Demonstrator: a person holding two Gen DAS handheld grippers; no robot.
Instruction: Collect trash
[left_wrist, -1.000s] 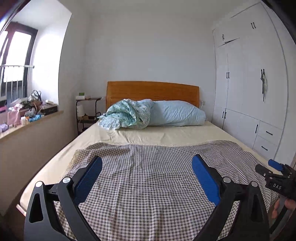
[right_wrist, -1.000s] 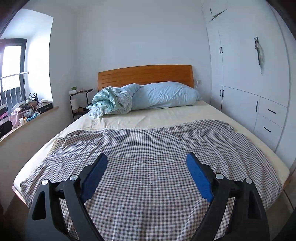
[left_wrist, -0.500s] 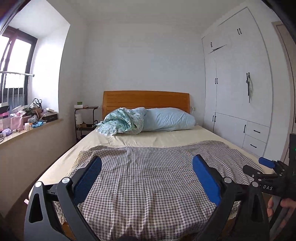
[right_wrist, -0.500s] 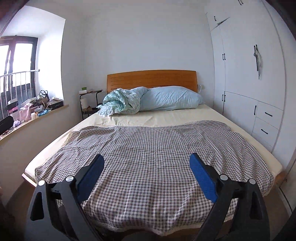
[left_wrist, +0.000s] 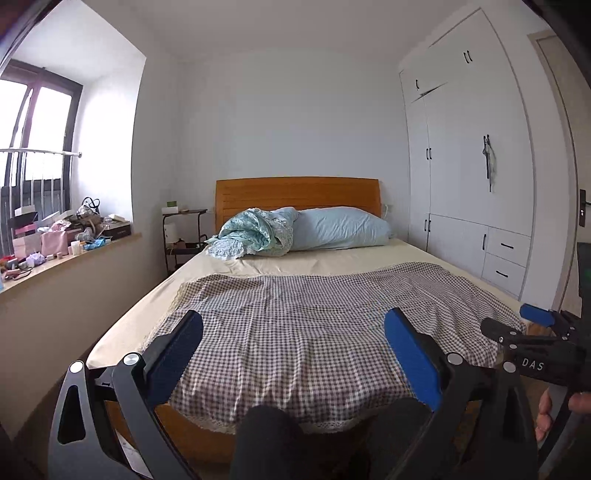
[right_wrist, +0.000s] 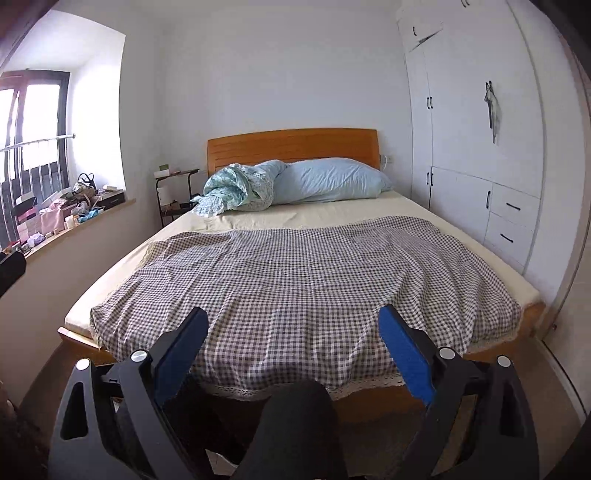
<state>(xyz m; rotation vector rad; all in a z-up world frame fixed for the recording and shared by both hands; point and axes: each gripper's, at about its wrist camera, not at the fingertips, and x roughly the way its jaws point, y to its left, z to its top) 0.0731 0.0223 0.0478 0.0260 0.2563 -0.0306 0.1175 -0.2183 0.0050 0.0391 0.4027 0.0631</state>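
Note:
I see no trash on the bed. My left gripper (left_wrist: 293, 354) is open and empty, held off the foot of a bed covered by a checked blanket (left_wrist: 314, 314). My right gripper (right_wrist: 291, 350) is open and empty too, facing the same blanket (right_wrist: 303, 273); it also shows at the right edge of the left wrist view (left_wrist: 532, 332). A cluttered windowsill (left_wrist: 55, 236) on the left holds boxes, bags and small items; it also shows in the right wrist view (right_wrist: 62, 214).
A crumpled teal quilt (left_wrist: 255, 232) and a blue pillow (left_wrist: 340, 227) lie by the wooden headboard (left_wrist: 295, 192). A small side table (left_wrist: 183, 229) stands left of the bed. White wardrobes (left_wrist: 472, 166) line the right wall. A dark knee (left_wrist: 266, 439) is below.
Both grippers have drawn back from over the bed to beyond its foot, so the bed's front edge and frame now show. Both stay open.

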